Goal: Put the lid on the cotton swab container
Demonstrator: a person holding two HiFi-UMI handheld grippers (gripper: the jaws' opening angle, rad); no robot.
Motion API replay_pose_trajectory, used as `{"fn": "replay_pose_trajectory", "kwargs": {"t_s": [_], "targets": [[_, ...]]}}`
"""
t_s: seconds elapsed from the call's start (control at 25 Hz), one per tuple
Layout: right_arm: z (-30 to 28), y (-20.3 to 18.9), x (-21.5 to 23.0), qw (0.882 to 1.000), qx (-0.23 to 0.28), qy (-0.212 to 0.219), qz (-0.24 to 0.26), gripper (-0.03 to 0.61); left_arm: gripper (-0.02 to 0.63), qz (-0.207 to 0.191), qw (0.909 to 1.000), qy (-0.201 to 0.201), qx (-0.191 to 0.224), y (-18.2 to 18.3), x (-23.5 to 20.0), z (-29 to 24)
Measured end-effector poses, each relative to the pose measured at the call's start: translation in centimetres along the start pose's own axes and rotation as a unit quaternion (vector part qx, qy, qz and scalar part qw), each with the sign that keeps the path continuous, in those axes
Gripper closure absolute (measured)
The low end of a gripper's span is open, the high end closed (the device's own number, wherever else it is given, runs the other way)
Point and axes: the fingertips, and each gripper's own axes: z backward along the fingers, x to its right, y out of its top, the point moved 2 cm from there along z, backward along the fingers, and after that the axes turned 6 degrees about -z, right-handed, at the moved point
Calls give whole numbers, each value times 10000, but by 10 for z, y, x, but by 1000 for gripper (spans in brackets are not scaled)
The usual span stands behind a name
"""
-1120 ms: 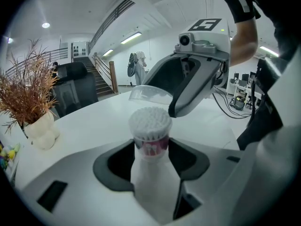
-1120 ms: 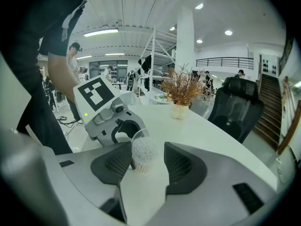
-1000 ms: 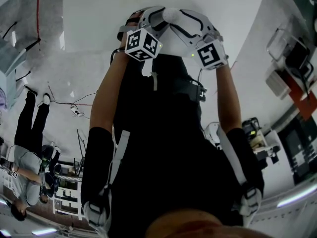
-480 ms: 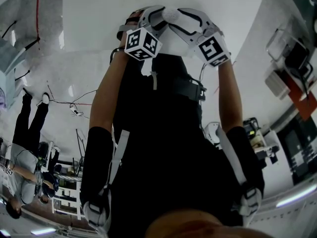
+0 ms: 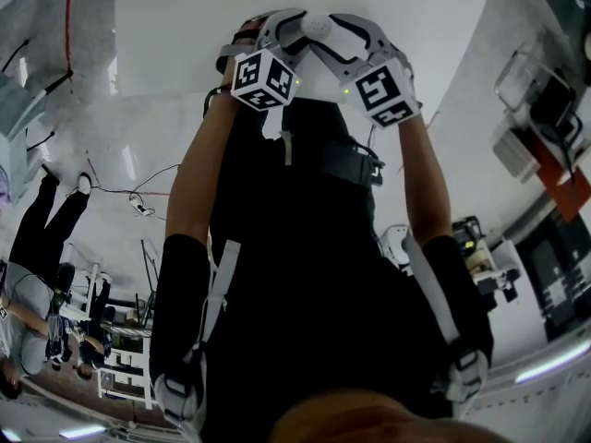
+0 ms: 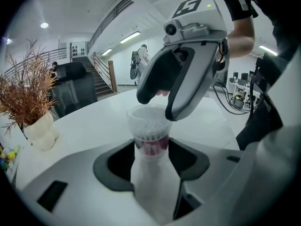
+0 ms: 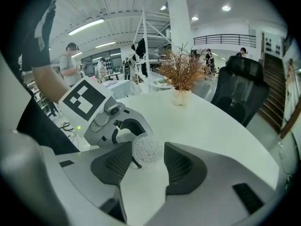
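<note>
In the left gripper view, the cotton swab container [image 6: 149,135], a clear tub with a red label and packed with white swabs, stands upright between the pads of my left gripper [image 6: 150,150]. My right gripper [image 6: 158,105] reaches in from above, its jaws on either side of the tub's top. In the right gripper view the round top [image 7: 147,149] fills the gap of the right gripper [image 7: 147,153] and touches both pads. A clear lid appears to sit there, but its edge is hard to make out. In the head view both grippers [image 5: 309,35] meet over the table.
A white vase of dried twigs [image 7: 181,95] stands further out on the white round table [image 7: 216,126]. A black chair [image 7: 240,91] is beyond the table's edge. People stand in the background. Cables [image 5: 138,197] lie on the floor.
The right gripper has tilted and shifted slightly toward the left gripper. The person at the head view's left edge has moved further toward the lower left.
</note>
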Motion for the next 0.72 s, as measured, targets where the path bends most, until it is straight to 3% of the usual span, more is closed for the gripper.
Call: {"fn": "replay_pose_trajectory", "kwargs": {"t_s": [0.72], "targets": [[-5,-10,-7,9958,-721,-242,504,380,387,34,10000,-65,14,1,2,-1]]}}
